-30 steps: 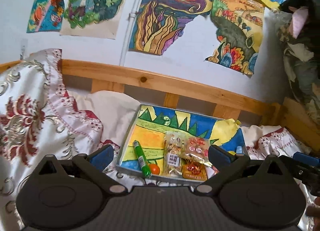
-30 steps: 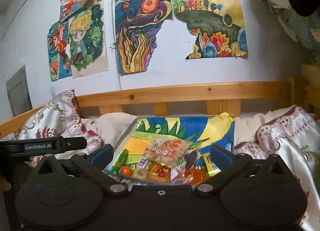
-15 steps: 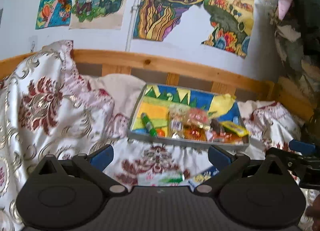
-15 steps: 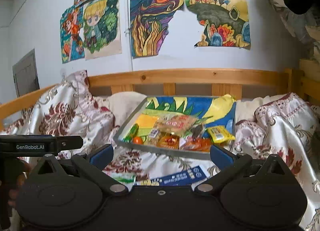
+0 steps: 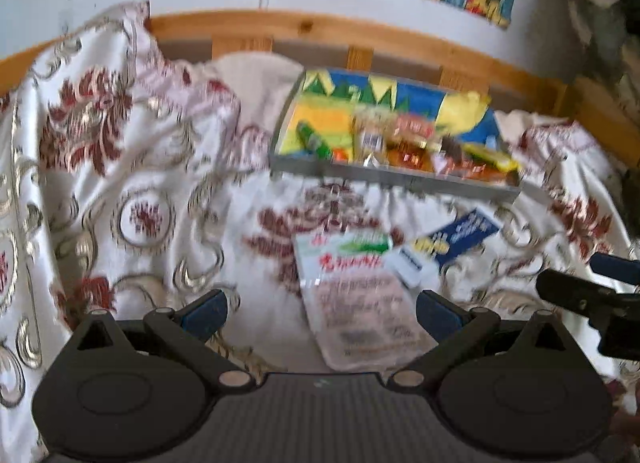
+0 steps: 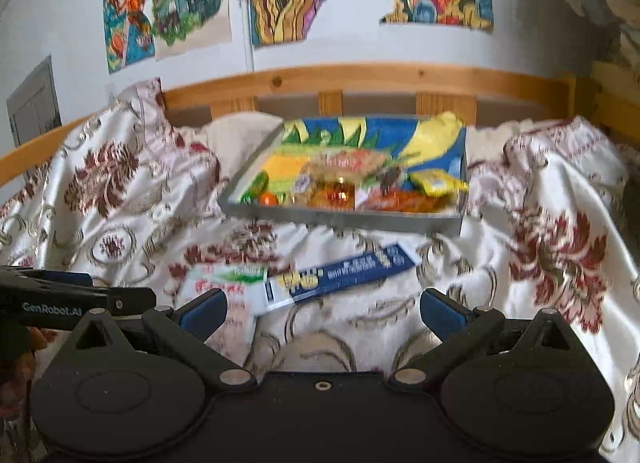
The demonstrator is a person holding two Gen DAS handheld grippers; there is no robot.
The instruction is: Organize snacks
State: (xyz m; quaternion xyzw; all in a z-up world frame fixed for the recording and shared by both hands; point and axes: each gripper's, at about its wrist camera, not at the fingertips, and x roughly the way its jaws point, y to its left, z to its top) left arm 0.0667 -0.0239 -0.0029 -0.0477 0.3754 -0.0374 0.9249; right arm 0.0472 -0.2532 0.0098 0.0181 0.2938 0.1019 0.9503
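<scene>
A grey tray (image 5: 392, 179) with a colourful painted bottom lies on the bed and holds several snack packets; it also shows in the right wrist view (image 6: 340, 219). On the bedspread in front of it lie a clear packet with a white and green label (image 5: 356, 295) and a long blue packet (image 5: 456, 237); the right wrist view shows the clear packet (image 6: 224, 283) and the blue packet (image 6: 340, 273) too. My left gripper (image 5: 322, 309) is open over the clear packet. My right gripper (image 6: 324, 309) is open just short of the blue packet.
A white bedspread with red and gold flowers (image 5: 120, 183) covers the bed in folds. A wooden rail (image 6: 360, 81) runs behind the tray, below a wall of paintings. The other gripper's body shows at the right edge (image 5: 592, 299) and at the left edge (image 6: 60, 299).
Both grippers have drawn back from the tray and tipped down. The two packets on the bedspread have come into view between the fingers. Both stay open.
</scene>
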